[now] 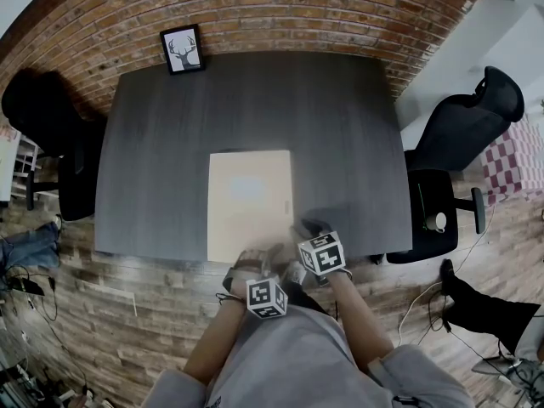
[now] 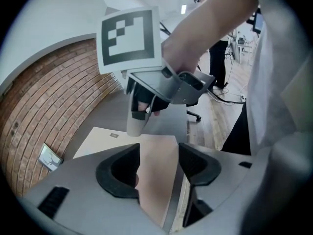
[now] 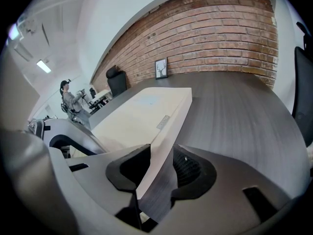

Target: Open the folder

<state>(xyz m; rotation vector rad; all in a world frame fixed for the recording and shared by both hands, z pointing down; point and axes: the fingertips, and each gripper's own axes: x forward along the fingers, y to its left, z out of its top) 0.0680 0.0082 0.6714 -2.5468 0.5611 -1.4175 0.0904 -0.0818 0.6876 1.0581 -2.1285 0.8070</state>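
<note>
Astride folder edge, right tool stands open.

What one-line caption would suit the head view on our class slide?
Two-handed start: left gripper and right gripper poised at the near edge of a shut cream folder on a dark table.

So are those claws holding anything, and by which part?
Nothing is gripped. The edge of the folder lies between the open jaws of the right gripper, unpinched; the left gripper is open too.

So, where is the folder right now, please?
In the head view the folder lies flat at the table's near edge, by the left gripper and right gripper.
</note>
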